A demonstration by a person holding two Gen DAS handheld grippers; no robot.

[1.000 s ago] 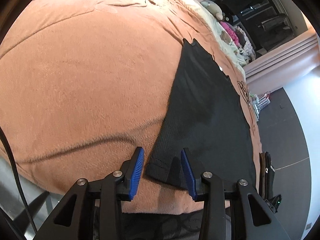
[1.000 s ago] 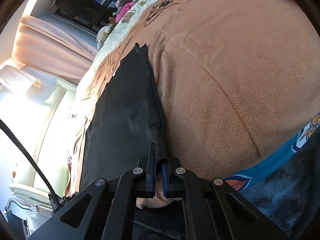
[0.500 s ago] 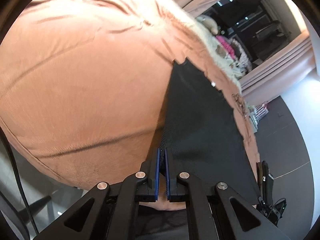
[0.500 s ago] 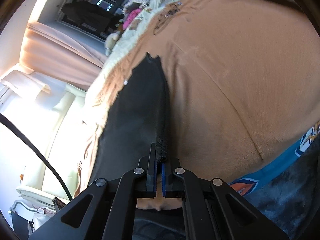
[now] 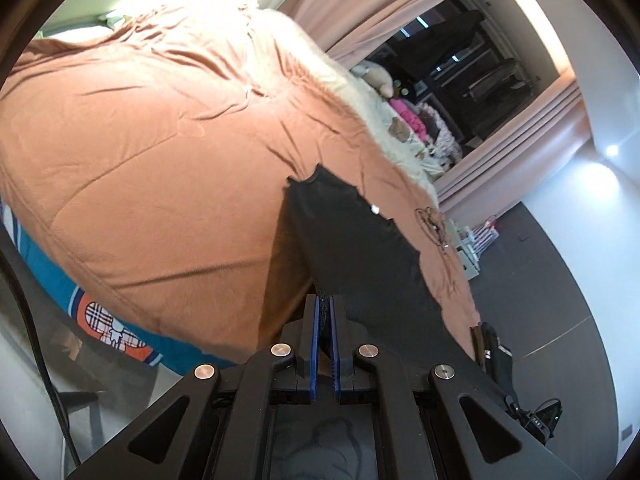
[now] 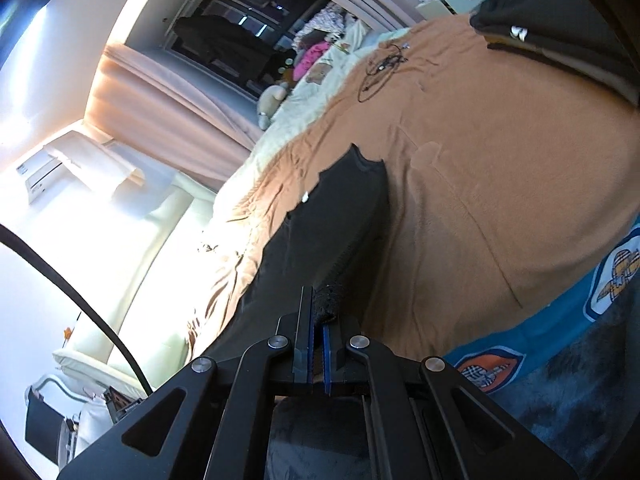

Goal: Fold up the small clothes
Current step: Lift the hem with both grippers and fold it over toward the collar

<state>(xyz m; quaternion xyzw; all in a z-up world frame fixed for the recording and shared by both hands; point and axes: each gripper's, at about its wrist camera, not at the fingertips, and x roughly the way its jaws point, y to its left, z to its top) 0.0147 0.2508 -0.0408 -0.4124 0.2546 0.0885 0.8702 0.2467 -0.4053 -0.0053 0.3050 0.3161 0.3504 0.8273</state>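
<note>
left gripper (image 5: pixel 325 300) clamped on black garment (image 5: pixel 360 248) hem | right gripper (image 6: pixel 317 312) pinching opposite hem corner | garment stretching away over orange blanket (image 5: pixel 160 152)

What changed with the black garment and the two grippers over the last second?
The left gripper closed its jaws on the black garment's near edge, and both grippers lifted that edge off the orange blanket. The right gripper stayed shut on it; the far end still lies there.
</note>
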